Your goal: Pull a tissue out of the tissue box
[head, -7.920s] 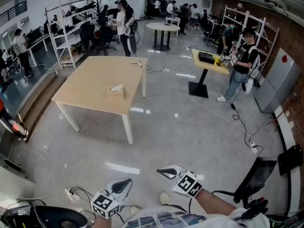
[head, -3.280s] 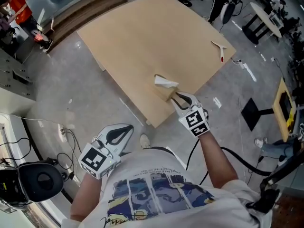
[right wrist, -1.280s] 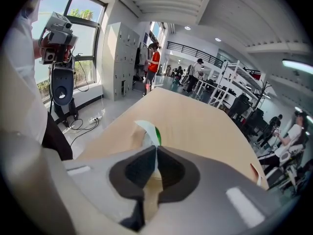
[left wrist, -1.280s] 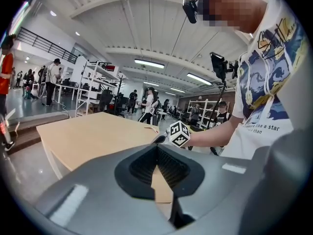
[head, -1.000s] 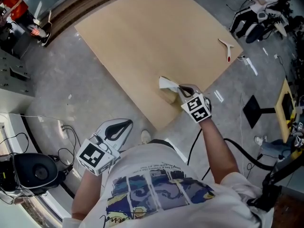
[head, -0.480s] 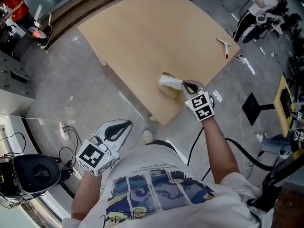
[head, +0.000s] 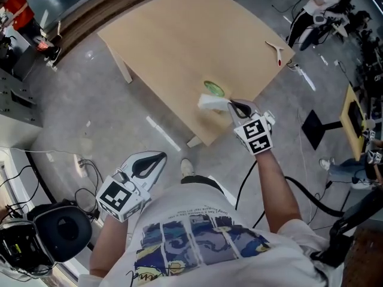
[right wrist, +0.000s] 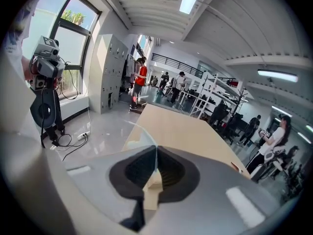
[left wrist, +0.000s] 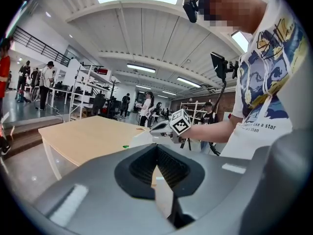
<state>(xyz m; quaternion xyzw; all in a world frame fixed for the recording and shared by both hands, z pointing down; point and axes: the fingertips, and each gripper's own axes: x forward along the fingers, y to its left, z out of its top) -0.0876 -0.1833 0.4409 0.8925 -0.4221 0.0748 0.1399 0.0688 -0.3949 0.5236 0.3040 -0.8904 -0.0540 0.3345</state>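
A tan tissue box (head: 213, 89) with a green oval on top sits near the front edge of the wooden table (head: 173, 40). My right gripper (head: 232, 105) hangs just above and to the right of it, shut on a white tissue (head: 210, 102) that trails left over the box. In the right gripper view the tissue (right wrist: 139, 131) curls out from the closed fingertips of the right gripper (right wrist: 156, 153), with the box (right wrist: 154, 182) showing below. My left gripper (head: 157, 158) is low by my body over the floor, shut and empty. From it I see the right gripper (left wrist: 159, 128) with the tissue (left wrist: 139, 137).
A white tool with a red tip (head: 277, 48) lies at the table's far right corner. Cables and a power strip (head: 84, 159) lie on the floor at left. A black pedestal base (head: 314, 127) stands to the right. Shelves and people fill the background.
My right gripper has risen and drawn back to the right with the tissue. The tissue has lifted off the box, and the green oval on its top now shows. The left gripper looks unmoved.
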